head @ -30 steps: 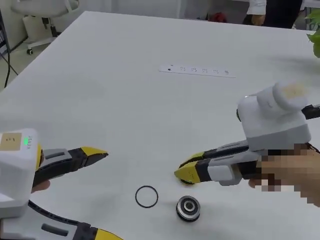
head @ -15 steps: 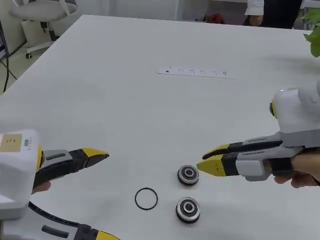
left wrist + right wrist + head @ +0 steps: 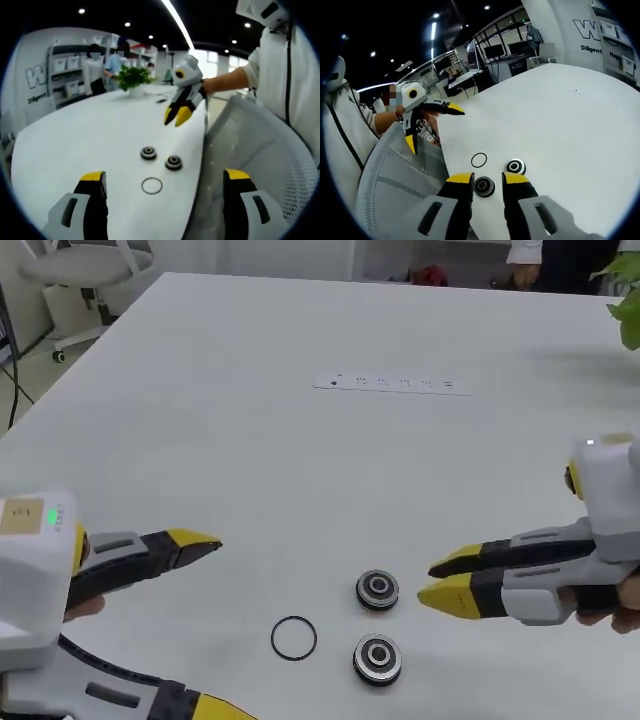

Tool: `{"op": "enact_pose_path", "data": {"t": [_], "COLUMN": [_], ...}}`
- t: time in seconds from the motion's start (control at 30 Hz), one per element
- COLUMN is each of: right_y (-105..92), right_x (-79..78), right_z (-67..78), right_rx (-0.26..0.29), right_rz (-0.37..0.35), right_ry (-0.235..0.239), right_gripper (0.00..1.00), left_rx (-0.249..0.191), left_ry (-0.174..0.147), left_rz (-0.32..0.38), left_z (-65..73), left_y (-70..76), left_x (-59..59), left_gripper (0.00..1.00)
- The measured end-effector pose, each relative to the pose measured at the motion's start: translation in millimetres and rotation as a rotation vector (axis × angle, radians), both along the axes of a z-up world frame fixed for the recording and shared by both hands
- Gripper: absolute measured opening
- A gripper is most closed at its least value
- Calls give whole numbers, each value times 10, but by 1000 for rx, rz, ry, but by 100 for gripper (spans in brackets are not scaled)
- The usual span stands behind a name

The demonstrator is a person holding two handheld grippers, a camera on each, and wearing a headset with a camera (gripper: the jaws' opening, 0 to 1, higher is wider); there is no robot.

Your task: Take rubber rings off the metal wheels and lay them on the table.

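We hold the left claw (image 3: 225,625) low at the near left of the white counter (image 3: 300,460). Its two yellow-tipped jaws are spread wide apart with nothing between them. In the left gripper view the jaws rise at either side, and the loose rubber ring (image 3: 293,636) lies flat on the counter just ahead of the gap between them.

The right claw (image 3: 430,583) comes in from the right, its jaws only a little apart and gripping nothing. Its tips sit just beside the far wheel (image 3: 377,589) without touching it. The near wheel (image 3: 378,659) lies flat just this side of the far one, close to it but not touching. The ring rests to the left of the near wheel, near it and clear of both wheels.

Each wheel shows a shiny metal hub inside a dark outer band; we cannot tell whether that band is rubber. In the right gripper view one wheel is seen through the gap between the jaws, the other lies just past one tip, and the ring lies farther on.

Farther up the counter a white power strip (image 3: 392,383) lies flat, well apart from the work. The leaves of a plant (image 3: 628,300) show at the far right edge.
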State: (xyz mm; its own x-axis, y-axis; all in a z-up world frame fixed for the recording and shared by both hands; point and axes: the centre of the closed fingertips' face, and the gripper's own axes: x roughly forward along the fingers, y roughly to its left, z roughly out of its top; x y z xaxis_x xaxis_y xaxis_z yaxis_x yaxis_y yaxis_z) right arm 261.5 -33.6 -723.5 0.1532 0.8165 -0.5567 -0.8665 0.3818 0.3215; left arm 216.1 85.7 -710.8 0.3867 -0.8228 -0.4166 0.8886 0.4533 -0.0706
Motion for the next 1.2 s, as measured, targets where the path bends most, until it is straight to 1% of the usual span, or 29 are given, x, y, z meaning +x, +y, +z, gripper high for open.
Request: {"op": "enact_pose_path", "data": {"t": [0.17,0.23,0.33,0.43,0.63,0.7,0.8,0.87,0.93,1.2], "right_y": [-50,-73,-104,-132,-160,-159,-156,-155,-152,-126], "right_x": [-37,-38,-33,-29,-28,-29,-40,-45,-55,-94], "right_z": [-89,-111,-137,-153,-189,-194,-214,-225,-235,-276], "right_rx": [-7,-1,-6,-3,0,7,7,6,8,8], "right_rz": [-2,-12,-19,-28,-42,-46,-45,-44,-41,-30], "right_ry": [6,16,17,23,31,35,40,41,46,53], "right_gripper": [19,19,19,19,18,18,18,18,18,18], "left_rx": [-30,-62,-71,-72,-58,-56,-66,-75,-73,-82], "left_ry": [-4,-2,-7,-16,-28,-32,-46,-49,-54,-94], "left_rz": [3,5,2,-4,-35,-50,-71,-88,-109,-164], "left_z": [103,174,225,265,277,292,341,364,382,487], "left_y": [-23,-48,-70,-100,-188,-233,-313,-358,-407,-637], "left_x": [21,34,49,62,74,74,91,89,91,130], "left_gripper": [98,98,98,98,97,97,96,94,92,87]}}
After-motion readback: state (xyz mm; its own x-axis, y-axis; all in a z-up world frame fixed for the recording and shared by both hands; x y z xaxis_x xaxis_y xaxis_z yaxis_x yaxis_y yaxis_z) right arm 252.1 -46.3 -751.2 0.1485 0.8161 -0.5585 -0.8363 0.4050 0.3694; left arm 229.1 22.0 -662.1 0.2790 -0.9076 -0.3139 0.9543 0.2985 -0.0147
